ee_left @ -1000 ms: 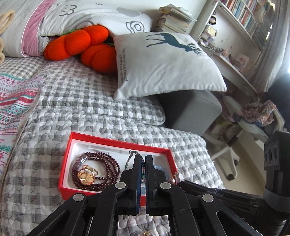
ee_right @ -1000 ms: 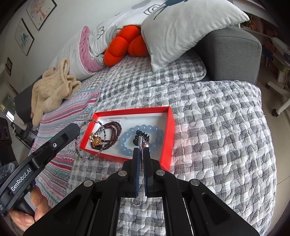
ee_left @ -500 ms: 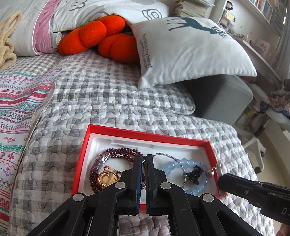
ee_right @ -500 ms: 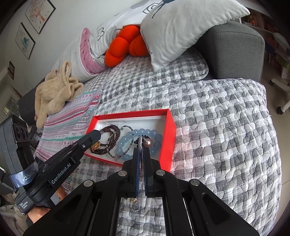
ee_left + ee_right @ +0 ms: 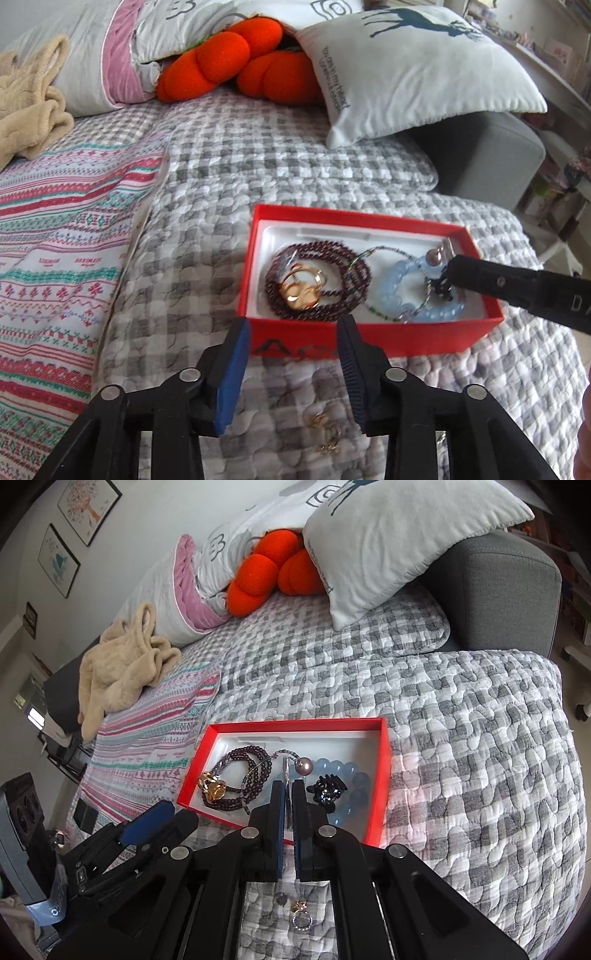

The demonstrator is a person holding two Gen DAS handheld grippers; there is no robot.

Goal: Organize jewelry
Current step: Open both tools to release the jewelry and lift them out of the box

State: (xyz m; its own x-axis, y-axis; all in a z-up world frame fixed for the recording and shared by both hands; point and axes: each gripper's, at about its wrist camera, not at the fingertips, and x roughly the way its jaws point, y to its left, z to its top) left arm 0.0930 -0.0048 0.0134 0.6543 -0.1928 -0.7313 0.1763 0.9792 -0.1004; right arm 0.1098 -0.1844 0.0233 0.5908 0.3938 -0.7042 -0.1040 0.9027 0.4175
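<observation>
While my left tongs (image 5: 291,332) stand wide apart and hold nothing, their blue pads frame the near wall of the red box (image 5: 369,338), which lies just in front of them on the grey checked quilt (image 5: 207,206). In the box, ahead of the left tongs, a dark red bead string (image 5: 317,254) lies coiled with a gold ring piece (image 5: 301,290) on top of it. To the right of it lies a pale blue bead bracelet (image 5: 399,295), and a thin beaded chain (image 5: 384,251) crosses over both.

My right tongs (image 5: 289,788) are pressed nearly together over the box, and a thin chain with a mauve pearl (image 5: 306,767) goes in between the tips; I cannot tell surely if they grip it. Just right of these tips sits a small black flower clip (image 5: 327,788) on the blue beads. Under the right tongs, on the quilt outside the box, lie a silver ring (image 5: 302,919) and a small gold piece (image 5: 299,906).
</observation>
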